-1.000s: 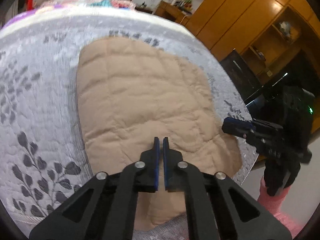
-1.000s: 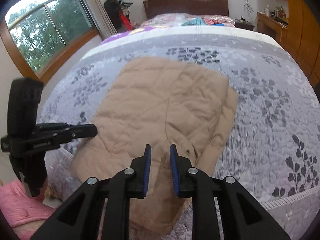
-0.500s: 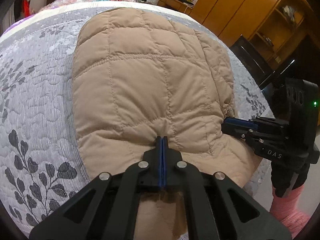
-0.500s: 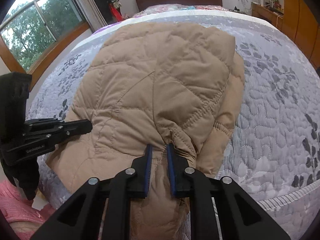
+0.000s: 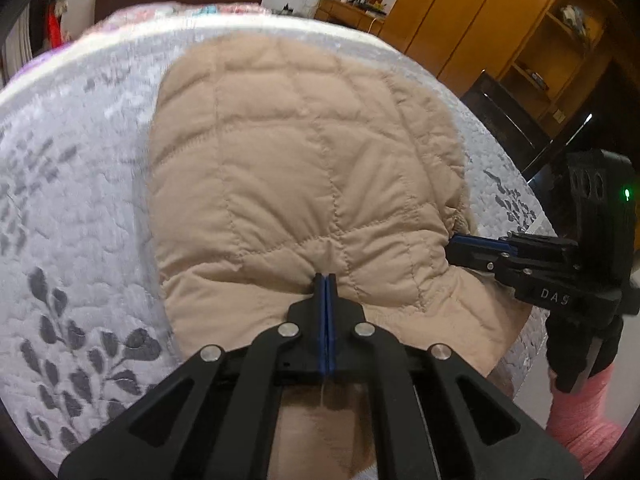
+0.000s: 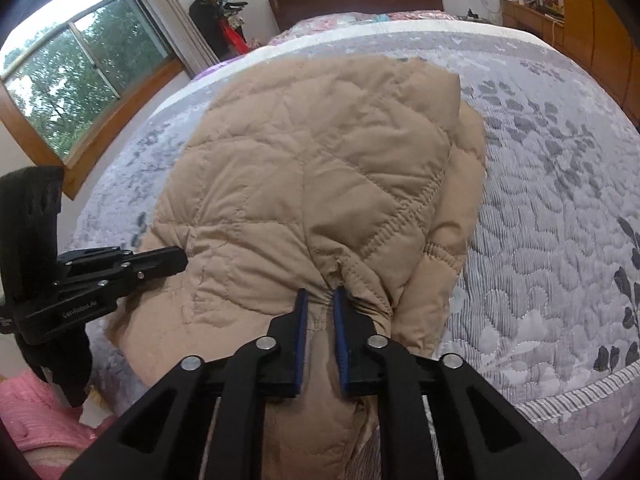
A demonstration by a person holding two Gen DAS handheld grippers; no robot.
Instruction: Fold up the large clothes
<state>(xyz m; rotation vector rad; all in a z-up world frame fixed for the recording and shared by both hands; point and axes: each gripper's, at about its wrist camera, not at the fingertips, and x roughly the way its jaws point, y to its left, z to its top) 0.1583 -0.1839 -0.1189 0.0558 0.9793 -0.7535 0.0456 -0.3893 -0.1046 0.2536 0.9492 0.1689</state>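
Observation:
A tan quilted jacket (image 5: 300,160) lies spread on the bed, its near hem raised toward me. My left gripper (image 5: 325,280) is shut on that hem, and the fabric puckers at its tips. In the right wrist view the jacket (image 6: 320,160) bunches between the blue pads of my right gripper (image 6: 320,300). Those jaws are opening slightly but still pinch a thick fold. The right gripper (image 5: 460,240) grips the jacket's right edge in the left wrist view. The left gripper (image 6: 180,258) meets the jacket's left edge in the right wrist view.
A grey quilt with a leaf pattern (image 6: 540,240) covers the bed, whose near edge runs just below the grippers. Wooden wardrobes and shelves (image 5: 480,20) stand to the right and a window (image 6: 80,80) to the left. A pink sleeve (image 5: 580,420) shows behind the right gripper.
Both grippers came down to the jacket's near hem and closed on it. The hem now stands lifted and bunched, filling more of both views.

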